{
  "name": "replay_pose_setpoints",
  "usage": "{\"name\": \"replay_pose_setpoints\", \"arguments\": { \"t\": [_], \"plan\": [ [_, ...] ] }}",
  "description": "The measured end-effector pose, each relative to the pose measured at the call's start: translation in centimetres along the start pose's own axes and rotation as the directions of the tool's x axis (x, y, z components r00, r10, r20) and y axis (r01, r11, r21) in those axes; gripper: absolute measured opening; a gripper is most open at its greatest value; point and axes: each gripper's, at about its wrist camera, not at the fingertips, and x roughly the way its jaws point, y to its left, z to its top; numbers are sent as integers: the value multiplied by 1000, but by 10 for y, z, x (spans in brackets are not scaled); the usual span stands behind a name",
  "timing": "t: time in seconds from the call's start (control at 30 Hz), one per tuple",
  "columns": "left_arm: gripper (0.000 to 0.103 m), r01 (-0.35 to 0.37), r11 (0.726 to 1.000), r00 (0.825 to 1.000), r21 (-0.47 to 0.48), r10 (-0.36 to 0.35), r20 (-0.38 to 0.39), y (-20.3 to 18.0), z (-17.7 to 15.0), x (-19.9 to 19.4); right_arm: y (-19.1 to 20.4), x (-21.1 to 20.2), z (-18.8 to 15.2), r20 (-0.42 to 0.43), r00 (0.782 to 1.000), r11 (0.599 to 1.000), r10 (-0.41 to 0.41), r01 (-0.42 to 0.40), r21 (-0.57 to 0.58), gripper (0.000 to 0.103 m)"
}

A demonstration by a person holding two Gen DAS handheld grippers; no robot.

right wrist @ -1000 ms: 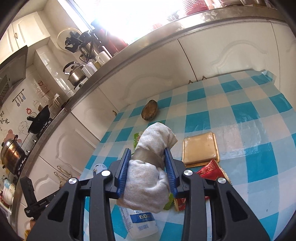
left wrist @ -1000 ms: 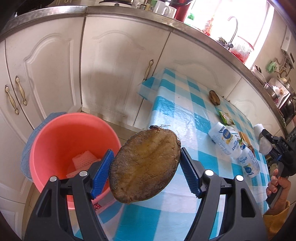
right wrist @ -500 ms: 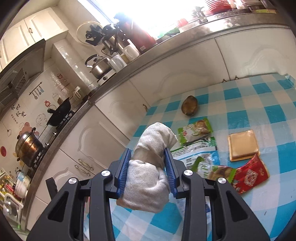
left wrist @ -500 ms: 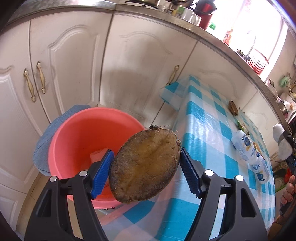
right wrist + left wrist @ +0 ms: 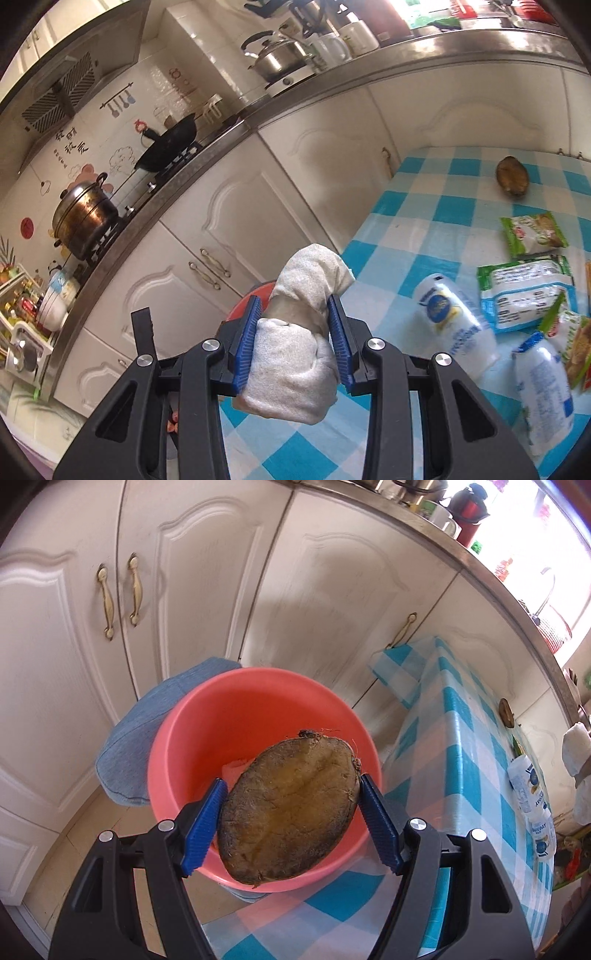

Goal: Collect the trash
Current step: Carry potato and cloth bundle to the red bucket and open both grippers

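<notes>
My left gripper [image 5: 290, 810] is shut on a brown oval fruit husk [image 5: 291, 808], its flat cut face toward the camera. The husk hangs over the open mouth of a pink bucket [image 5: 221, 716] that stands on the floor off the table's end. My right gripper [image 5: 293, 341] is shut on a taped white tissue wad [image 5: 295, 369] above the blue-checked table [image 5: 406, 206]; the same tissue wad [image 5: 578, 768] shows at the right edge of the left wrist view. A sliver of the bucket [image 5: 255, 291] peeks out behind the wad.
On the table lie a second brown husk [image 5: 511, 176], two white bottles [image 5: 454, 325], and several snack wrappers [image 5: 533, 230]. White cabinet doors [image 5: 192, 576] rise behind the bucket. A blue cloth [image 5: 147, 731] lies under it. Pots crowd the counter [image 5: 207, 155].
My left gripper carried the husk leftward off the table until it hangs over the bucket. My right gripper swung left along the table with the tissue wad, toward the table's end.
</notes>
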Motion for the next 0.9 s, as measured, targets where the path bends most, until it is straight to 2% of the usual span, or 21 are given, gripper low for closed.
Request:
{"name": "replay_pose_setpoints", "arguments": {
  "t": [0.2,0.43,0.9],
  "plan": [
    [72,-10,998,1000,-55,9,-21,22,-1,4,43,47,2,-92,995,995,31,-39,-94,39],
    [73,-20,997,999,-77,18,-26,32,-2,7,81,100,2,-173,985,981,2,-36,-191,39],
    [73,-26,997,999,-78,22,-44,33,-3,17,95,149,-3,-234,972,972,-30,-26,-232,39]
  ]
}}
